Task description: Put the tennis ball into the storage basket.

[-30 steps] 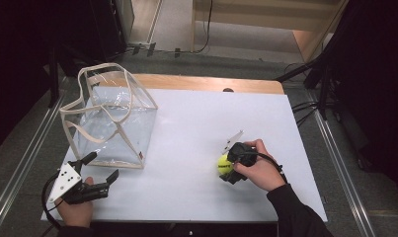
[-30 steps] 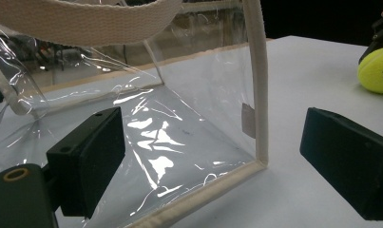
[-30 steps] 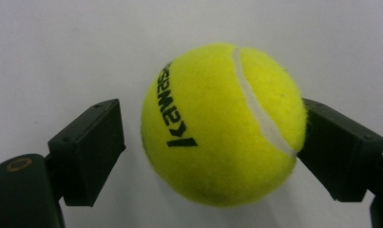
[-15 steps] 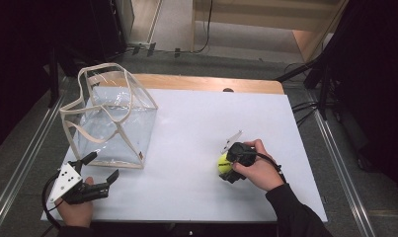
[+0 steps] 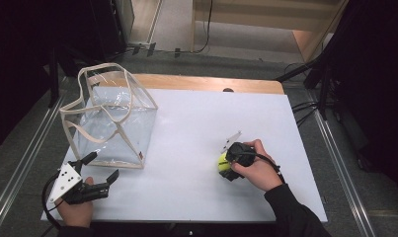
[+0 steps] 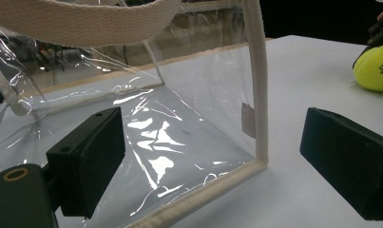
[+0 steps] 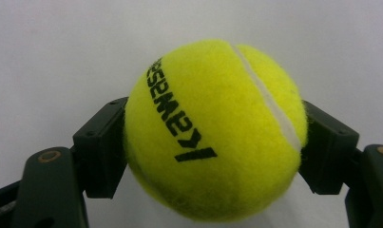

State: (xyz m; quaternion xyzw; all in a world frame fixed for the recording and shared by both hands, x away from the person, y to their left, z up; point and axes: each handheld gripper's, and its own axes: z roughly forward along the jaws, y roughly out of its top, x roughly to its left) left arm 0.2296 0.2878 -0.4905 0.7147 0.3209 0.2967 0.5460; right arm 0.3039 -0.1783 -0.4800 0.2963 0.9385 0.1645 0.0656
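A yellow tennis ball [image 7: 213, 133] sits pressed between the two black pads of my right gripper [image 7: 213, 147]. Its jaws have just been closing around the ball. From above, the ball [image 5: 220, 159] lies on the white table at the right of centre, with the right gripper [image 5: 224, 164] and the hand over it. A clear plastic bag [image 5: 107, 123] with cream straps stands open at the left. My left gripper [image 5: 103, 166] is open just in front of the bag's near corner [image 6: 258, 161], and nothing is between its jaws. The ball [image 6: 375, 66] also shows far off at the right.
The white table top [image 5: 196, 113] ends in a wooden strip [image 5: 211, 84] at the far side. Metal rails run along the floor at both sides. Black cables trail from both grippers.
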